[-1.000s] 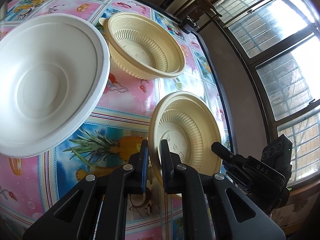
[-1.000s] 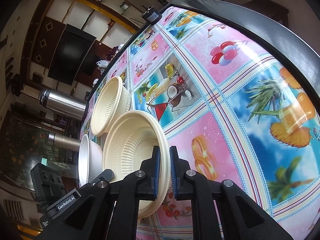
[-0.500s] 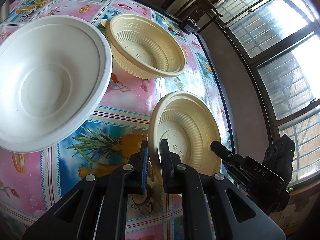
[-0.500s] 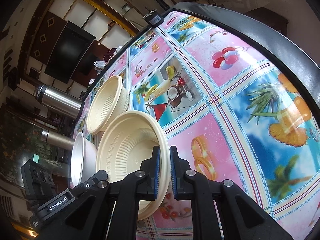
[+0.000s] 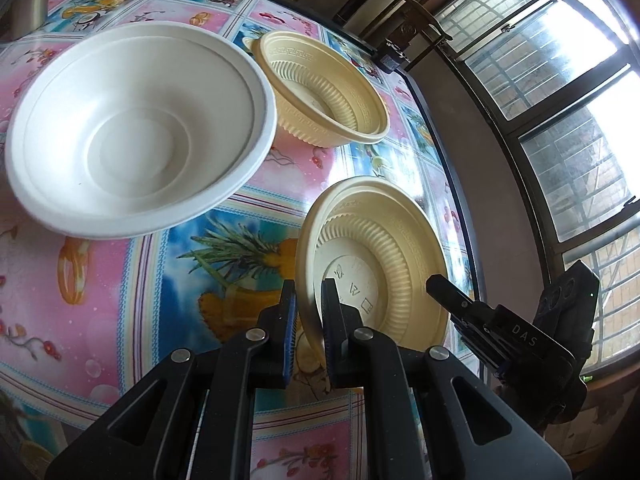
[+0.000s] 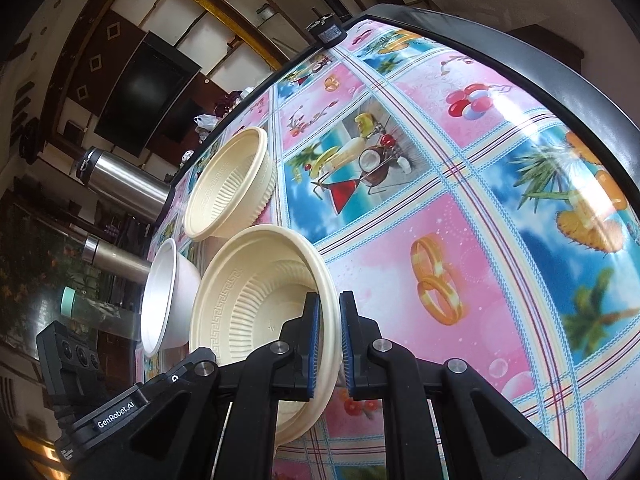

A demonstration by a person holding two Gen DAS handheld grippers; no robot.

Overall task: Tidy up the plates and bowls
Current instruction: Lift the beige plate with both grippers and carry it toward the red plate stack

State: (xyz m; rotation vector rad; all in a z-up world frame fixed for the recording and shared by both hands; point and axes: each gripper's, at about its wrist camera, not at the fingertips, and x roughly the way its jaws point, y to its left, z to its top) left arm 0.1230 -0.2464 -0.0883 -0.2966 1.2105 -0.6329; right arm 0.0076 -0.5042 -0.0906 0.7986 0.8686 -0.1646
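Observation:
A cream ribbed bowl [image 5: 380, 272] hangs tilted above the table [image 5: 100, 300], held at opposite sides of its rim. My left gripper [image 5: 308, 292] is shut on the near rim. My right gripper [image 6: 328, 304] is shut on the other side of the same cream bowl [image 6: 256, 300] and shows in the left wrist view as a black gripper [image 5: 480, 316] at the bowl's right edge. A white bowl [image 5: 132, 132] sits on the table to the left. A second cream bowl [image 5: 324, 88] sits beyond it. The right wrist view shows the white bowl [image 6: 168, 300] and second cream bowl [image 6: 232, 184] behind the held one.
The table wears a pink and blue fruit-print cloth with a black rim [image 6: 520, 52]. Two steel flasks [image 6: 124, 184] and a green-capped bottle [image 6: 70, 300] stand at its far left end. A small black clamp [image 5: 390, 60] sits on the far edge. Barred windows [image 5: 560, 80] line the right.
Both grippers keep their hold on the cream bowl. The white bowl and the second cream bowl have shifted up and to the right in the left wrist view, and more of the far table shows.

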